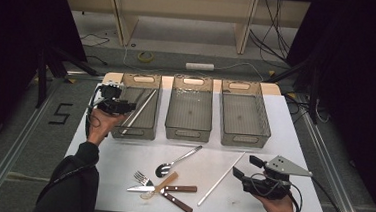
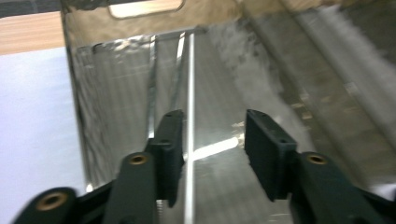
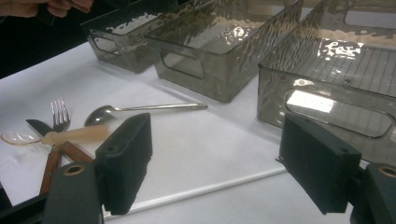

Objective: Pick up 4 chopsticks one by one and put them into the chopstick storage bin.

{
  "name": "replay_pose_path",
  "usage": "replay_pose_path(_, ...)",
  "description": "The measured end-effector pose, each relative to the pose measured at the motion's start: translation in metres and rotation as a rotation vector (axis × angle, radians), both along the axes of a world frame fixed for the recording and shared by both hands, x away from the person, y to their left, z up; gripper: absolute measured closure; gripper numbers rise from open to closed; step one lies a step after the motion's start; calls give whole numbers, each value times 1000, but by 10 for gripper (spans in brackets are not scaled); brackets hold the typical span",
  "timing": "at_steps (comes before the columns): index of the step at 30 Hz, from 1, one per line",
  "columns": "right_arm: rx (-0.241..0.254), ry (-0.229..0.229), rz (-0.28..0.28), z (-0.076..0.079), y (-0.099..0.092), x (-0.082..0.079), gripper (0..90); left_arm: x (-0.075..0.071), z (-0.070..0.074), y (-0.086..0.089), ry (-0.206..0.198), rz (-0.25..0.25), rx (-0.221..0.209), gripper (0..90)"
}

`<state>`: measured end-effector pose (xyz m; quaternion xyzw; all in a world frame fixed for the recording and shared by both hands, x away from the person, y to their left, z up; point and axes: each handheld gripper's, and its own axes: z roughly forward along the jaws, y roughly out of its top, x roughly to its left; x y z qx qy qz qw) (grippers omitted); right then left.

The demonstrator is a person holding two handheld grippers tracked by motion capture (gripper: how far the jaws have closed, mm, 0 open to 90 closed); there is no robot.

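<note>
Sorting underway: the left gripper hangs over the left bin, jaws parted, and a white stick lies slanted inside that bin. In the left gripper view the stick runs between the jaws, close by the left pad; blur hides whether it touches, though it looks let go. Next comes a lift clear. Meanwhile the right gripper waits wide open just above a second white stick on the table.
</note>
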<state>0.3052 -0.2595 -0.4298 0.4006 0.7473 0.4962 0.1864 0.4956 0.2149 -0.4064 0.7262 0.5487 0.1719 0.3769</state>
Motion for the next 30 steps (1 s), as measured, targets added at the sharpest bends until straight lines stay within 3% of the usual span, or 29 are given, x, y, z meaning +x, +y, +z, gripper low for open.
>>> replay_pose_path(2, 0, -2, -1, 0, 0, 0, 265, -7, 4, -5, 3, -19, -1, 485)
replay_pose_path(7, 0, -3, -4, 0, 0, 0, 265, -28, 13, -15, -18, -52, -54, 385)
replay_pose_path(14, -2, -10, -9, 2, 0, -2, 265, -57, 22, -25, -13, -89, -100, 329)
replay_pose_path(21, -3, -12, -13, 2, 0, -3, 265, -79, 24, -41, -17, -130, -90, 294)
replay_pose_path(30, -1, -18, -16, 3, -2, -3, 265, -93, 16, -67, 3, -198, -64, 254)
